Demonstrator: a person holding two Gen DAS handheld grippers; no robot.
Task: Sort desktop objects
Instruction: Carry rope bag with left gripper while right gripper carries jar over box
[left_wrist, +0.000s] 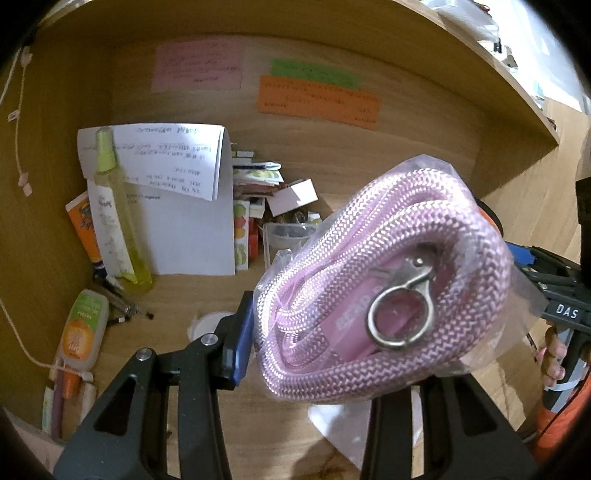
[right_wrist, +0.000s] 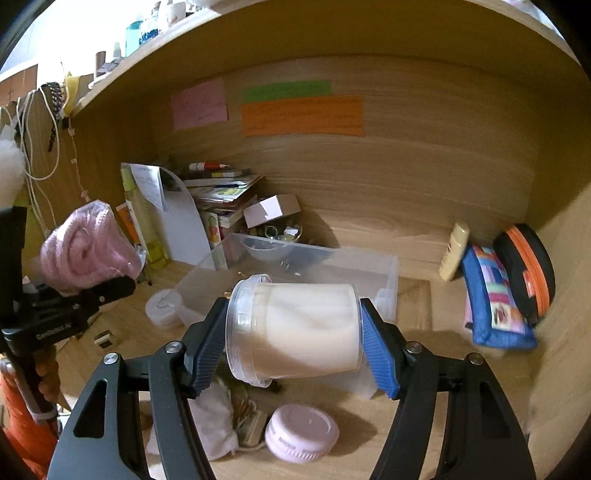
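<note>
A coiled pink rope with a metal clasp, sealed in a clear bag (left_wrist: 388, 288), fills the left wrist view; my left gripper (left_wrist: 332, 343) is shut on it, with the right finger hidden behind the bag. The same pink rope bag (right_wrist: 88, 247) shows at the left of the right wrist view, held above the desk. My right gripper (right_wrist: 293, 332) is shut on a clear jar of cream-white stuff (right_wrist: 295, 328), lying sideways between the blue pads (right_wrist: 378, 354), lifted over the desk.
A clear plastic bin (right_wrist: 332, 266) stands behind the jar, a pink round lid (right_wrist: 301, 432) and white cloth (right_wrist: 210, 421) below it. Colourful pouches (right_wrist: 495, 299) lean at the right wall. Bottles (left_wrist: 118, 214), papers (left_wrist: 177, 206) and tubes (left_wrist: 81, 325) crowd the left corner. A hand (left_wrist: 554, 354) holds the other gripper.
</note>
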